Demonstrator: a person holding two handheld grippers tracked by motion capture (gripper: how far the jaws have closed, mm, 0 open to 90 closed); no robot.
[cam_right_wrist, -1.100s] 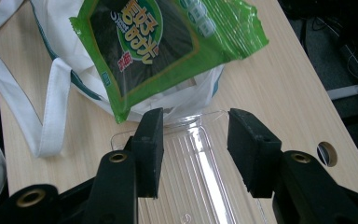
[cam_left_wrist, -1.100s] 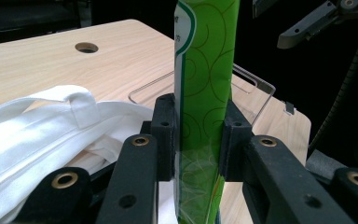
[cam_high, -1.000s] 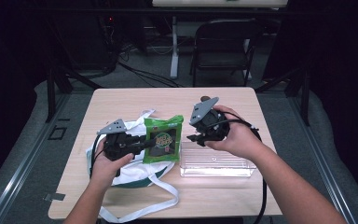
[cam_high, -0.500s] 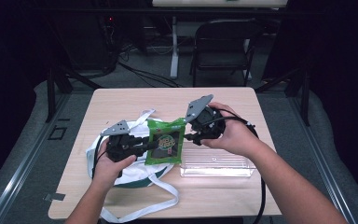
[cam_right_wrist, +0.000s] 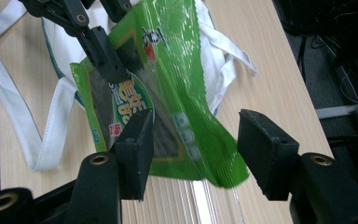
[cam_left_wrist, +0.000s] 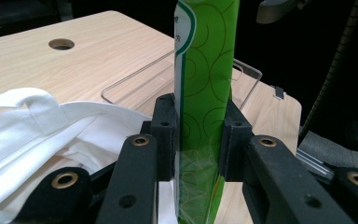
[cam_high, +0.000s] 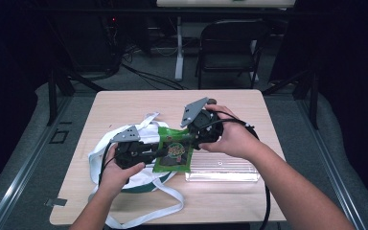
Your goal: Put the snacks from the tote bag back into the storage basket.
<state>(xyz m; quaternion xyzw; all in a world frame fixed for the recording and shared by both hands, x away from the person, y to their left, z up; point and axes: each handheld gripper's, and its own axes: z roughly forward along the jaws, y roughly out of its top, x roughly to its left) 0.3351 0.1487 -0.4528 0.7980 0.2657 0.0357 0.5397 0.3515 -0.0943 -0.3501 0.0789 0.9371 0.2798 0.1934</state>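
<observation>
Left gripper (cam_high: 148, 152), pads pressed together on the edge of a green packet (cam_high: 173, 150), which it holds above a white bag (cam_high: 139, 178) on the table (cam_high: 124, 103). In the left gripper view the packet (cam_left_wrist: 205, 88) stands edge-on between the pads. Right gripper (cam_right_wrist: 193, 149): its jaws have just been opening and stand apart astride the packet's (cam_right_wrist: 168, 84) far corner; the left pad may brush the film, though the angle leaves this unsure. A clear tray (cam_high: 230, 170) lies just beside the packet, under the right hand (cam_high: 232, 136).
</observation>
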